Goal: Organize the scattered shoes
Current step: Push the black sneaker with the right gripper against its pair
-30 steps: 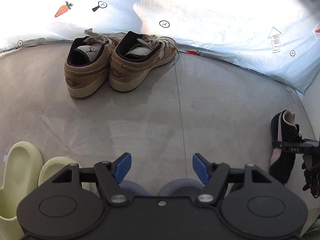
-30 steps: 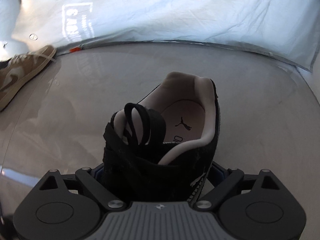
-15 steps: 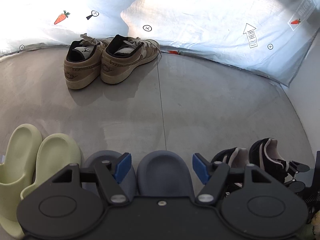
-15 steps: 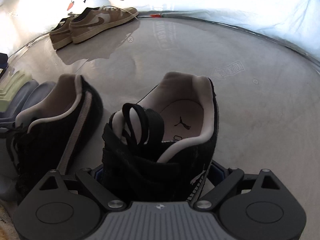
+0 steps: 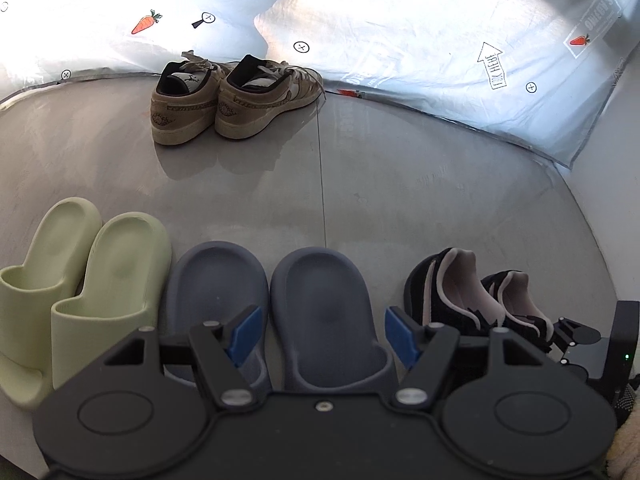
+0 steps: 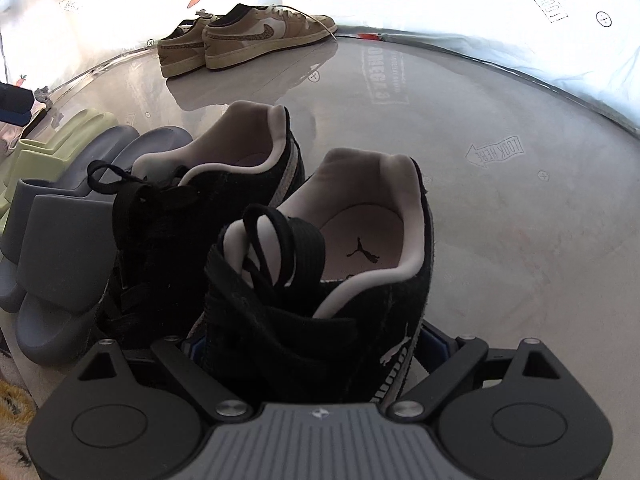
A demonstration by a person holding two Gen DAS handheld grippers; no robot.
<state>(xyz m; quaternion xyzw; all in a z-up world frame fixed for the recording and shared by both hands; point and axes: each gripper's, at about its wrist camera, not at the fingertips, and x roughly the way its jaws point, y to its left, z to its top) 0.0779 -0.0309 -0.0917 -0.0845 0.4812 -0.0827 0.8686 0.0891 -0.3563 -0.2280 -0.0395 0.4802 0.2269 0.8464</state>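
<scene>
My right gripper (image 6: 308, 346) is shut on a black suede sneaker (image 6: 340, 276) with a pale lining, held by its front. Its twin (image 6: 192, 216) stands just left of it, side by side, heels pointing away. In the left wrist view the same black pair (image 5: 476, 300) sits at the right end of a row, with the right gripper (image 5: 576, 336) behind it. My left gripper (image 5: 322, 332) is open with nothing between its blue pads, hovering over the blue-grey slides (image 5: 272, 300). Green slides (image 5: 80, 272) lie at the row's left. Tan sneakers (image 5: 228, 96) stand far back.
A silver printed sheet (image 5: 440, 60) rises along the back and right of the grey floor (image 5: 400, 184). A fluffy patterned mat (image 6: 12, 408) shows at the lower left corner of the right wrist view. Bare floor lies between the row and the tan pair.
The right gripper carried the black sneaker left and set it beside its twin. The left gripper pulled back, bringing the whole row of slides into view.
</scene>
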